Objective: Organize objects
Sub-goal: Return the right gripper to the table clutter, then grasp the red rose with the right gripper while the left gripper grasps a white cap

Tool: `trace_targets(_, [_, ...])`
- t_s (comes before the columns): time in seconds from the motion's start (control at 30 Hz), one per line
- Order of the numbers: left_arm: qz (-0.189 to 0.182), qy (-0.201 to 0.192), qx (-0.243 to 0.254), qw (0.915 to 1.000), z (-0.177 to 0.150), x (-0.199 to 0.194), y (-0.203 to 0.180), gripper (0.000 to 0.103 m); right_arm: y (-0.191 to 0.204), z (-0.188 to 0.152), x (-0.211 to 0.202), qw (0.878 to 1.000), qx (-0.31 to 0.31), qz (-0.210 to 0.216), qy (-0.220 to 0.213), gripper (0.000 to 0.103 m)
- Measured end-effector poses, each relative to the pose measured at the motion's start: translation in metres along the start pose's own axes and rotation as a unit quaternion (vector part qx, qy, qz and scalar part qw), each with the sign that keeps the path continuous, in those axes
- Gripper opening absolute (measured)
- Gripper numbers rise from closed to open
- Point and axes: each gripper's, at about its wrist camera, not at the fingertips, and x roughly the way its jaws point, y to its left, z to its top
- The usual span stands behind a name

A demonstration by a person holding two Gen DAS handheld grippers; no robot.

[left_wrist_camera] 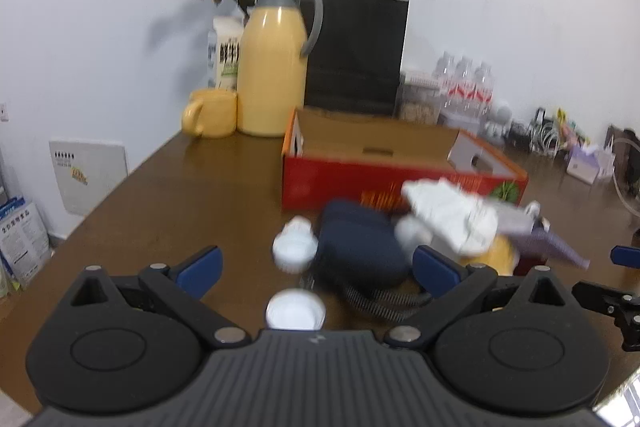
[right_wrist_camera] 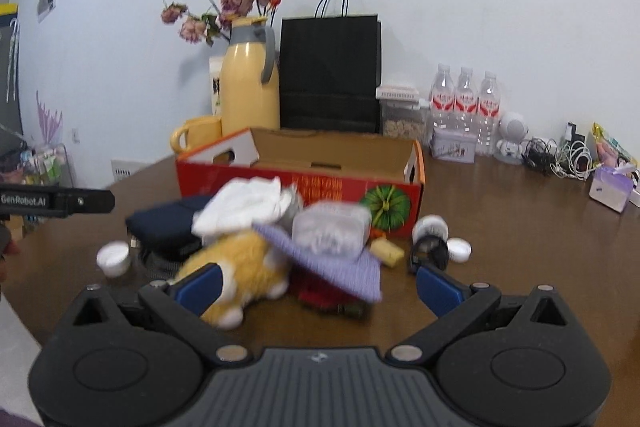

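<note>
- Both your grippers, left [left_wrist_camera: 316, 269] and right [right_wrist_camera: 318, 285], are spread wide, holding nothing.
- Near you, a jumbled pile [right_wrist_camera: 256, 227] sits before the red box [right_wrist_camera: 304, 183].

Both wrist cams low over brown wooden tabletop [left_wrist_camera: 168, 195], facing back wall. L cam views from left side, R cam from right. Shared: open red cardboard box [left_wrist_camera: 400, 179] [right_wrist_camera: 300, 183], clutter pile close in front.

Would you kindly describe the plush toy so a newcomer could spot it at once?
Find the open red cardboard box on the brown table. A pile of clutter lies before it; the plush toy lies at the pile's near edge, the only fuzzy orange-yellow thing, with white paws.
</note>
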Motion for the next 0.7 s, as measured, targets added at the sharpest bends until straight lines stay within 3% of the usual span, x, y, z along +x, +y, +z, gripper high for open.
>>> trace_targets(0.27, [0.009, 0.053, -0.004, 0.9986, -0.031, 0.018, 0.012, 0.103, 0.001, -0.03, 0.014, 0.999, 0.006, -0.005, 0.052, 0.103])
trace_targets(0.5, [0.015, 0.063, -0.002, 0.9979, -0.034, 0.031, 0.014, 0.103, -0.001, -0.03, 0.036, 0.998, 0.009, -0.021, 0.065, 0.103])
trace_targets(0.6, [0.022, 0.065, -0.002, 0.9977, -0.033, 0.037, 0.013, 0.103, -0.003, -0.026, 0.047, 0.997, 0.013, -0.028, 0.067, 0.1])
trace_targets(0.7, [0.028, 0.061, 0.001, 0.9978, -0.031, 0.044, 0.011, 0.101, -0.006, -0.021, 0.059, 0.997, 0.027, -0.035, 0.065, 0.09])
